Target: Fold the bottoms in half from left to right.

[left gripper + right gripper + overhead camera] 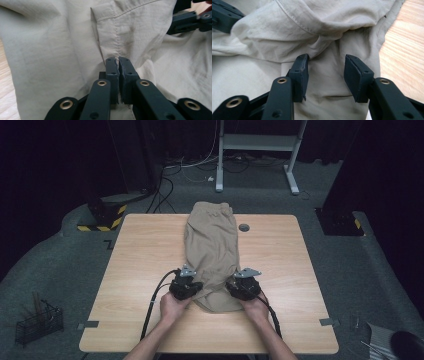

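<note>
Left gripper (192,287), lower centre-left: jaws pinched tight on seam fold of tan trousers (212,251), mid-table. I judge cloth light, limp, slippery; grab hems. Right gripper (239,287), lower centre-right: jaws apart, straddling cloth, gripping nothing.

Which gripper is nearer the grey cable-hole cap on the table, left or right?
Right. The right gripper sits at the tan garment's near right edge, on the same side as the cap. The left gripper is across the garment, pinching its near left edge.
</note>
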Demonstrator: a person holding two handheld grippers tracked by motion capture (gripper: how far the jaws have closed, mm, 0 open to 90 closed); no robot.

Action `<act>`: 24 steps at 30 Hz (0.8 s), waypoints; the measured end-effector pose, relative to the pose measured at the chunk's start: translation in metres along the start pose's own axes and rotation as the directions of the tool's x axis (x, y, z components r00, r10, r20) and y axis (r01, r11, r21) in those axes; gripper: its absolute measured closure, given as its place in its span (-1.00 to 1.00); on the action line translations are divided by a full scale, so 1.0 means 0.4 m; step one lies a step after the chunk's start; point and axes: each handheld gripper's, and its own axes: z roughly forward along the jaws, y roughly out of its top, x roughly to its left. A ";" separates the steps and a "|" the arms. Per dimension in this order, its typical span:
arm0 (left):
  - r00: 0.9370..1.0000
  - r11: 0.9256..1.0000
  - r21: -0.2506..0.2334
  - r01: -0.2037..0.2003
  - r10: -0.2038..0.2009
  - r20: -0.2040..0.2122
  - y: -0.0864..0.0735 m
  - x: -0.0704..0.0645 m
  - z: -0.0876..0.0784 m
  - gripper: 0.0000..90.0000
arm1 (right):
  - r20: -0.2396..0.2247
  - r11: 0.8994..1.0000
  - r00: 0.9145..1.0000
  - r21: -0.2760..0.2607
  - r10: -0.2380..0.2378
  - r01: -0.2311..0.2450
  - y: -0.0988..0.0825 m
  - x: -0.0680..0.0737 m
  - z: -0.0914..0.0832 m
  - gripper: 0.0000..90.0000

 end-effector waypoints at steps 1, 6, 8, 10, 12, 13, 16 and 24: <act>1.000 1.000 -0.005 -0.014 0.014 0.000 -0.002 -0.007 -0.009 0.92 | 0.004 1.000 1.000 0.004 0.006 -0.006 0.002 0.002 0.000 0.16; 0.997 0.996 -0.038 -0.076 0.076 0.018 -0.006 -0.050 -0.063 0.88 | 0.001 0.999 0.999 0.019 0.044 -0.044 -0.019 0.010 -0.039 -0.02; 0.994 0.994 -0.031 -0.109 0.110 0.023 -0.004 -0.068 -0.071 0.86 | -0.008 0.998 0.998 0.000 0.061 -0.061 -0.023 0.007 -0.072 -0.04; 0.992 0.992 -0.027 -0.119 0.120 0.039 -0.003 -0.079 -0.071 0.85 | -0.019 0.996 0.996 -0.024 0.082 -0.082 -0.021 0.001 -0.105 -0.03; 0.992 0.993 -0.026 -0.117 0.119 0.048 -0.003 -0.087 -0.062 0.86 | -0.031 0.995 0.995 -0.045 0.092 -0.093 -0.015 -0.001 -0.128 -0.03; 0.992 0.993 -0.018 -0.118 0.118 0.051 -0.004 -0.088 -0.055 0.86 | -0.033 0.995 0.996 -0.055 0.088 -0.089 -0.011 0.000 -0.136 -0.03; 0.994 0.995 -0.002 -0.098 0.098 0.056 -0.011 -0.088 -0.036 0.86 | -0.048 0.994 0.996 -0.072 0.075 -0.079 0.002 0.011 -0.146 -0.05; 0.993 0.994 0.014 -0.107 0.106 0.054 -0.019 -0.088 -0.030 0.83 | -0.106 0.994 0.994 -0.100 0.042 -0.052 0.038 0.044 -0.129 -0.03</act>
